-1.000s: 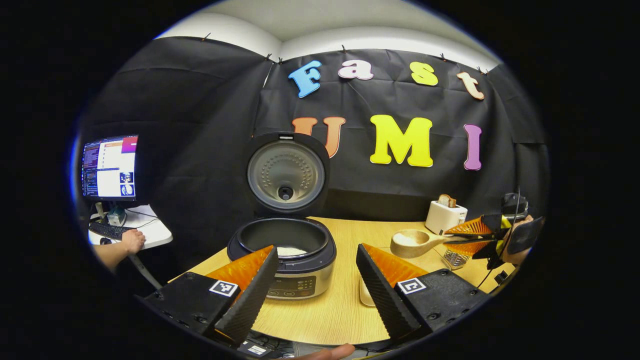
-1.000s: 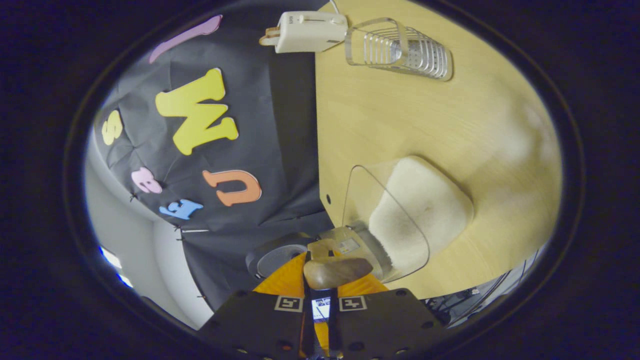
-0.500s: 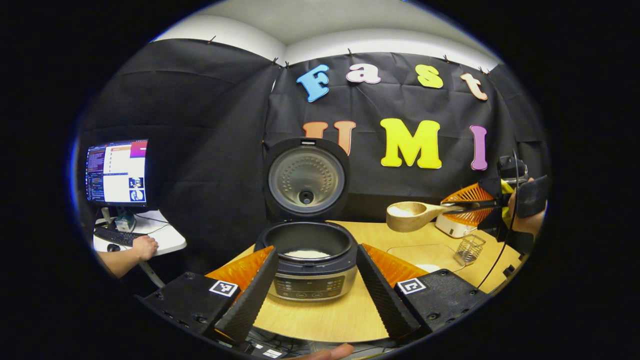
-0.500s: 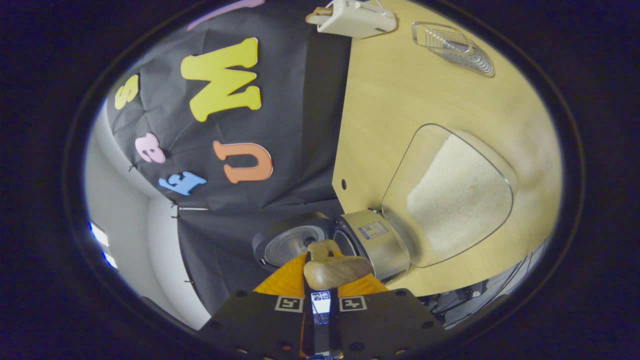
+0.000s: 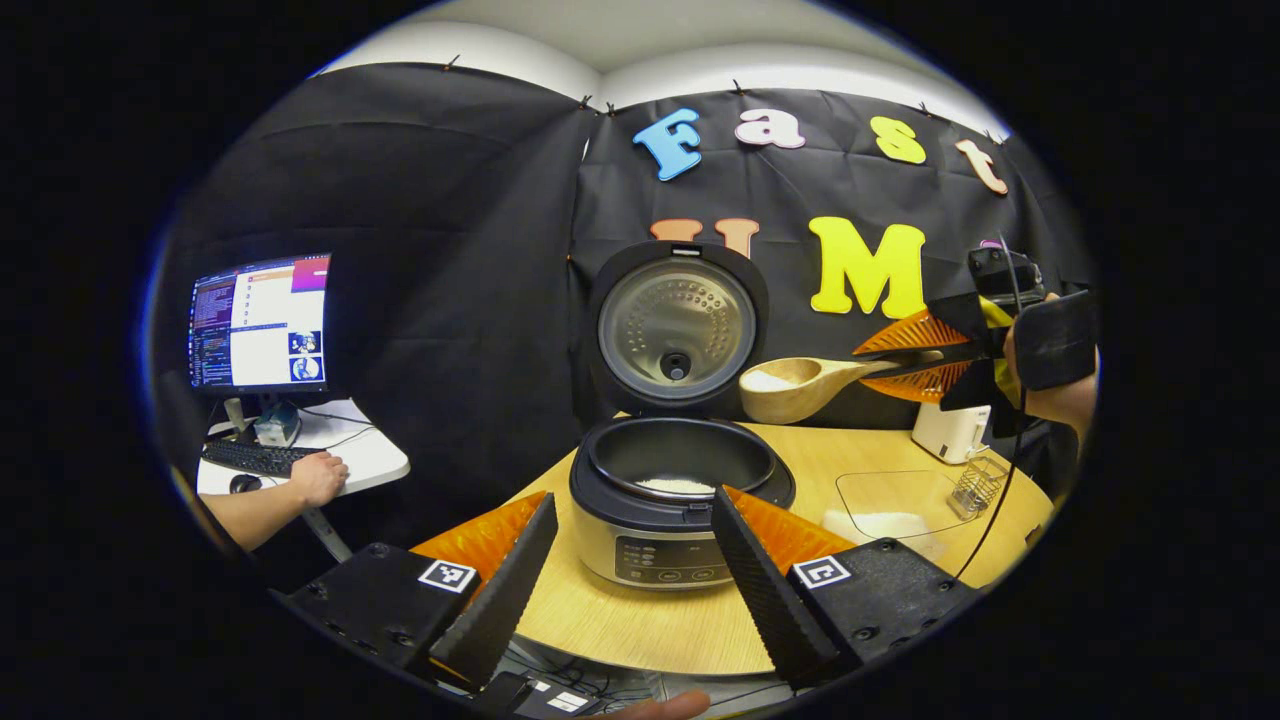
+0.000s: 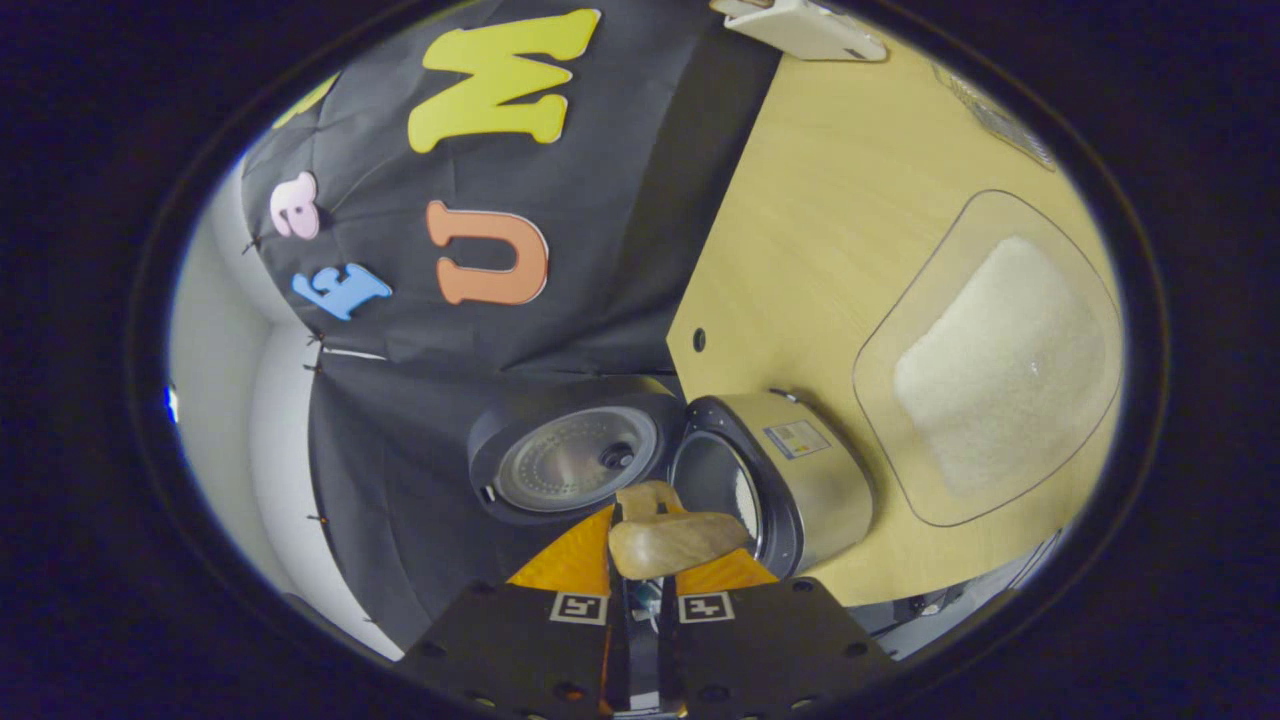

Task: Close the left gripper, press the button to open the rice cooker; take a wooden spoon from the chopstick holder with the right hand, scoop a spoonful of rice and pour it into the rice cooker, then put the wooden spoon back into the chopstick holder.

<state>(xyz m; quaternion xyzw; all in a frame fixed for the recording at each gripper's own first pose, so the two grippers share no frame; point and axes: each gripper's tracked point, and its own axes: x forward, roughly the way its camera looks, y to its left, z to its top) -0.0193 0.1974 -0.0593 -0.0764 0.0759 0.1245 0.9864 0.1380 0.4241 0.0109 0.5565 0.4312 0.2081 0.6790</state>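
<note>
Since a second ago, my right gripper (image 5: pixel 915 357) has carried the wooden spoon (image 5: pixel 795 387) up from the table (image 5: pixel 650 620) toward the rice cooker (image 5: pixel 680 500). Its jaws clamp the handle; the bowl, holding rice, hangs beside the raised lid (image 5: pixel 678 325). The cooker sits near the table's left edge, the rice tray (image 5: pixel 890 500) to its right. My left gripper (image 5: pixel 630 560) hovers, jaws apart.

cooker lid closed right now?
No. In the left gripper view the rice cooker has its lid standing upright, and the inner pot is exposed with rice at the bottom.
</note>
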